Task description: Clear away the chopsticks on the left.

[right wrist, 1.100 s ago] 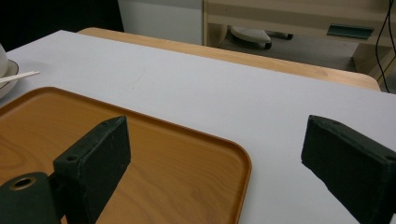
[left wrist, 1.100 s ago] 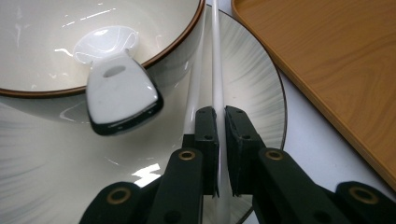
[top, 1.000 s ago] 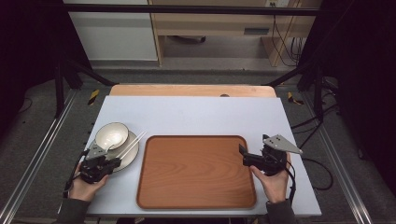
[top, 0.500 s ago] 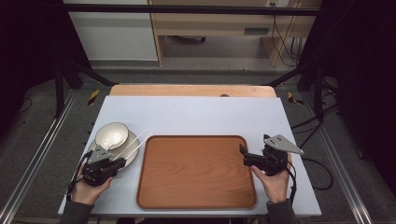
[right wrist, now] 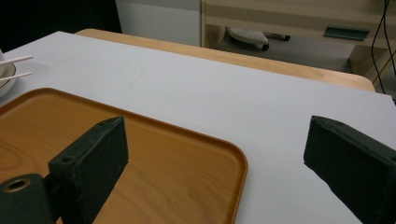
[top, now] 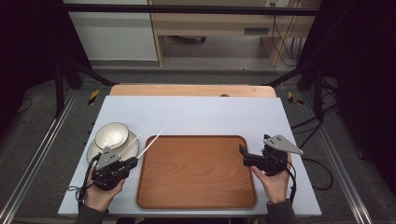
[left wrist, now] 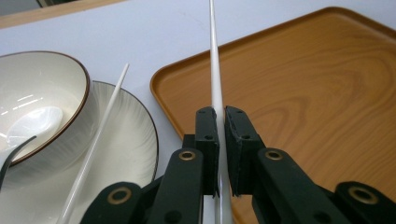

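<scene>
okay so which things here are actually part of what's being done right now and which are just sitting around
In use:
left tool, shut on one white chopstick
second chopstick on the plate
wooden tray

Idle:
bowl
right tool, open above the tray's corner

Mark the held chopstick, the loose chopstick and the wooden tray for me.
held chopstick (left wrist: 214, 70), left gripper view, on its white shaft above the tongs.
loose chopstick (left wrist: 100, 135), left gripper view, mid-shaft, over the plate.
wooden tray (top: 196, 170), high view, bare middle of its floor.
</scene>
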`<control>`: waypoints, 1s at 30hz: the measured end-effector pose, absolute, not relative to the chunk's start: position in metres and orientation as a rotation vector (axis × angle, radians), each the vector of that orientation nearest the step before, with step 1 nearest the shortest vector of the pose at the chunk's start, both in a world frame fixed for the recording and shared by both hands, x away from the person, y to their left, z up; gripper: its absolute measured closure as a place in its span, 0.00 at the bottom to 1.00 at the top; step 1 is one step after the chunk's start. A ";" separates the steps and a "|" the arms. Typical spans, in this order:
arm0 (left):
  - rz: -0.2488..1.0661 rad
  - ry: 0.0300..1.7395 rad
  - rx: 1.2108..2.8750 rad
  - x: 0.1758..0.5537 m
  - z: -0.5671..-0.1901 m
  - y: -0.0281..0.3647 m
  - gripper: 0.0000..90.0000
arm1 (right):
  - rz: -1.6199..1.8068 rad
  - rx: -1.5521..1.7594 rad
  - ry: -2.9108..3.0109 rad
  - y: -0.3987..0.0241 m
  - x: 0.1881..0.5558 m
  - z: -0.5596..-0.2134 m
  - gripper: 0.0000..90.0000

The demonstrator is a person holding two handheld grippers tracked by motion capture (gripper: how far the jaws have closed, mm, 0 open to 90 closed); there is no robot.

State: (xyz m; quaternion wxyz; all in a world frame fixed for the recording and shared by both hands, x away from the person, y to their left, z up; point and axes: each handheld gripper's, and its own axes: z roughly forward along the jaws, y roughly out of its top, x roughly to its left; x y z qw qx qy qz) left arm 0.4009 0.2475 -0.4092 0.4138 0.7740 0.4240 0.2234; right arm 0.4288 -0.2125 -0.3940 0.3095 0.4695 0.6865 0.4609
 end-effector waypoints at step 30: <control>0.718 1.368 1.634 0.380 -0.421 0.194 0.93 | 1.230 1.247 1.821 -0.213 0.429 -0.394 0.07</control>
